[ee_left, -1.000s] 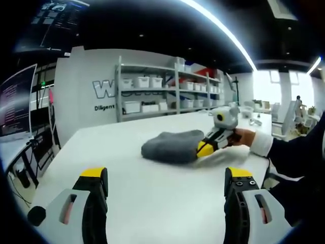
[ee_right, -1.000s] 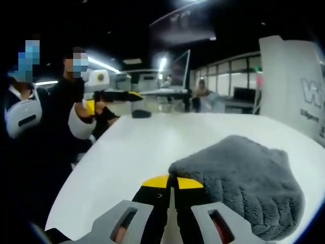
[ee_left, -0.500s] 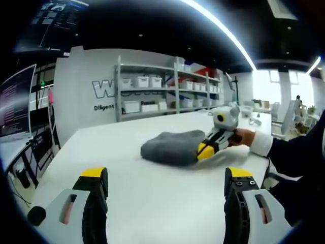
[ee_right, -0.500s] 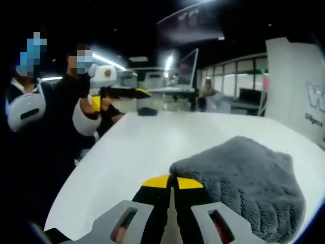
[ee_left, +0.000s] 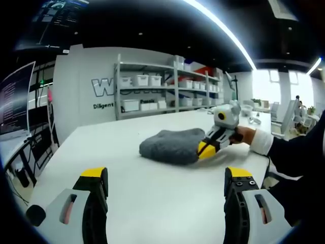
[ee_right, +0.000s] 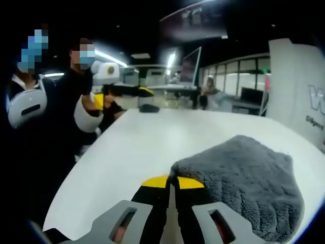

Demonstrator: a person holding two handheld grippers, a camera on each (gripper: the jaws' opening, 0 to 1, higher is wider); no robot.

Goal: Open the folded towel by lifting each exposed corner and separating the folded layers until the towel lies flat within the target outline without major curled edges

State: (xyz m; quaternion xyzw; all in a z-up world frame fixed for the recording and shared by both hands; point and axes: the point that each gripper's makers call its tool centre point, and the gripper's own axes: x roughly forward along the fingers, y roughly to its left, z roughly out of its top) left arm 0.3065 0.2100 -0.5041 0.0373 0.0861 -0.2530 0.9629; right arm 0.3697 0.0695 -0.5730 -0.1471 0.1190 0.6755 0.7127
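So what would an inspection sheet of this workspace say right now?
Surface: white table, bare around the towel.
Job's things: grey towel, folded in a soft heap; no target outline seen.
Clutter: small dark object on the table's far end.
Grippers: left gripper open, held over the table short of the towel; right gripper shut, its yellow tips at the towel's edge; whether it pinches cloth is unclear.
Cables: some below the table edge.
Surroundings: shelves of white bins, monitors, people standing by.

White table (ee_left: 152,193): bare and passable around the folded grey towel (ee_left: 170,146); shelving (ee_left: 167,91) stood well behind.
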